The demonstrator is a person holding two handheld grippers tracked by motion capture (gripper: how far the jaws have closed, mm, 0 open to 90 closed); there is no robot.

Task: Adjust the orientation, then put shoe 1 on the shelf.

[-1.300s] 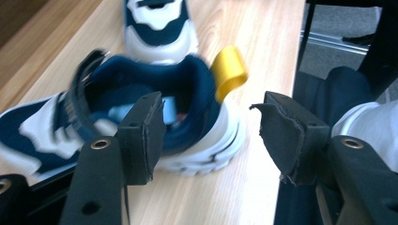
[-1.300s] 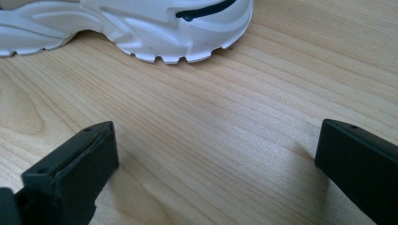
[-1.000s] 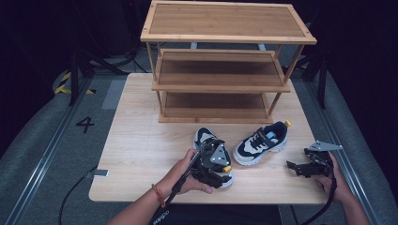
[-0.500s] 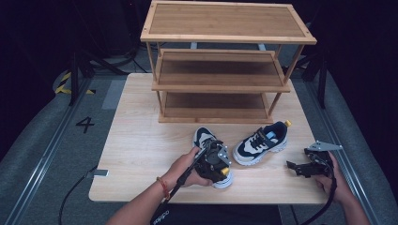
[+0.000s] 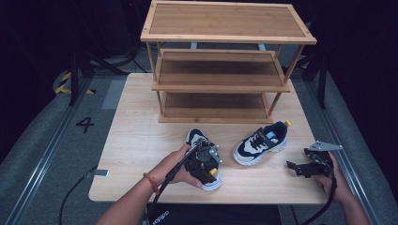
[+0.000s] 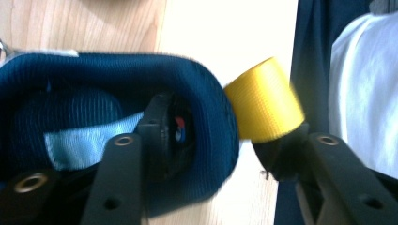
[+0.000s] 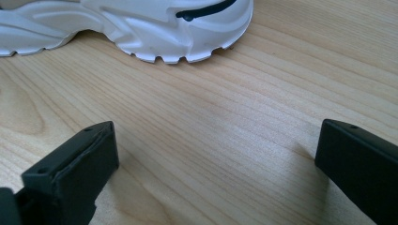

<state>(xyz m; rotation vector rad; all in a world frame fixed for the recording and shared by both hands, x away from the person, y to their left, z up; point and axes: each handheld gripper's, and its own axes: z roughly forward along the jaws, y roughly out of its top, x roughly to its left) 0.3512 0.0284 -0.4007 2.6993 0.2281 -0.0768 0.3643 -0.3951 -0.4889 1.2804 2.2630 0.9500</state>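
A small navy, white and black sneaker (image 5: pixel 195 137) lies near the table's front edge, toe pointing at the rack. My left gripper (image 5: pixel 206 171) is at its heel. In the left gripper view one jaw sits inside the navy heel collar (image 6: pixel 206 93) and the other stands outside by the yellow pull tab (image 6: pixel 263 105). The jaws of the left gripper (image 6: pixel 220 140) have just been opening, with the collar between them and a gap on the outer side. The matching sneaker (image 5: pixel 260 143) lies to the right. My right gripper (image 5: pixel 294 167) rests open on the table, facing its white sole (image 7: pixel 155 28).
A three-tier wooden shoe rack (image 5: pixel 220 79) stands at the back of the light wooden table (image 5: pixel 136 154), its shelves bare. Cables trail from both grippers over the front edge. Dark floor surrounds the table.
The left hand has shifted slightly over the near sneaker's heel. The right gripper and the other sneaker have kept still.
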